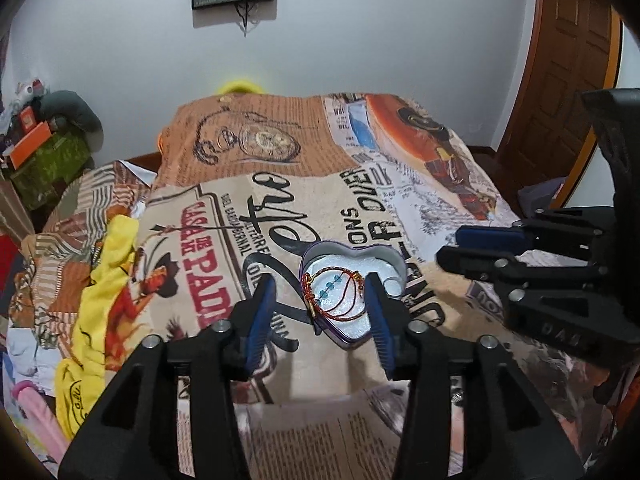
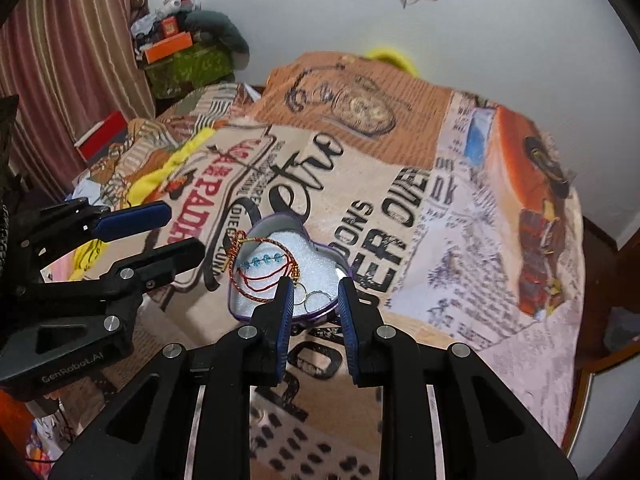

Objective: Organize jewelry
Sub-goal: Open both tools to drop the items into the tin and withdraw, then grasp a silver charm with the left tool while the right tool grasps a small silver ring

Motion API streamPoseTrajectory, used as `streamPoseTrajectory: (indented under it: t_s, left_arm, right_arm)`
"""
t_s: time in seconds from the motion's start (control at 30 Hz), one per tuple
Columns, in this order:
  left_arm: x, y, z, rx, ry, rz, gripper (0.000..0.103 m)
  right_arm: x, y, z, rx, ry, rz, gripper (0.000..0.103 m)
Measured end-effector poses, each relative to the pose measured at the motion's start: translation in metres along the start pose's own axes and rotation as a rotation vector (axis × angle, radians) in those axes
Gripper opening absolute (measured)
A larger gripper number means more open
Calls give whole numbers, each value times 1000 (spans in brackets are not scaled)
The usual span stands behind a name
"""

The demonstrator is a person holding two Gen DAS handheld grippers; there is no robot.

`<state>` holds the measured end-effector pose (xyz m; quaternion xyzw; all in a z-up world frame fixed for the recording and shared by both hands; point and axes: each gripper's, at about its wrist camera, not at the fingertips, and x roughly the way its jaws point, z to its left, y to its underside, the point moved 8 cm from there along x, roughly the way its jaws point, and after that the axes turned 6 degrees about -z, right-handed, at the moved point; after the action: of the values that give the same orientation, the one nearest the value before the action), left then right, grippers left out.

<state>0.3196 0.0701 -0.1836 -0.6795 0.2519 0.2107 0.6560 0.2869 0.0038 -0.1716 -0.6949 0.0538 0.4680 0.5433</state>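
A purple heart-shaped tin (image 1: 394,262) (image 2: 280,222) with white foam lining sits on the printed blanket. Inside lies a red cord bracelet with blue beads (image 1: 340,296) (image 2: 266,270), and in the right wrist view two small metal rings (image 2: 314,298) lie near the tin's near rim. My left gripper (image 1: 320,292) is open and empty, its jaws just in front of the tin. My right gripper (image 2: 314,294) is open and empty, hovering over the tin's near edge by the rings; it also shows in the left wrist view (image 1: 452,246).
The printed blanket (image 1: 360,184) covers a table or bed. Yellow cloth (image 1: 108,264) and clutter lie at the left. Boxes and a green bag (image 2: 188,64) stand at the back left. A wooden door (image 1: 568,60) is at the right.
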Motion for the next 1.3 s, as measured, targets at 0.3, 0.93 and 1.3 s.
streamPoseTrajectory:
  t_s: [0.3,0.93,1.3]
  left_arm:
    - [-49,3,-10,-9,9,-45,56]
    - [-49,84,-51,4,70,93,56]
    - [-26,111,-77,31,118,134,55]
  right_arm:
    - [-65,6,-6,60,34,-116,37]
    - [-80,84,-18,105,89,-66,37]
    - [-53,125,-29,98,98,25,37]
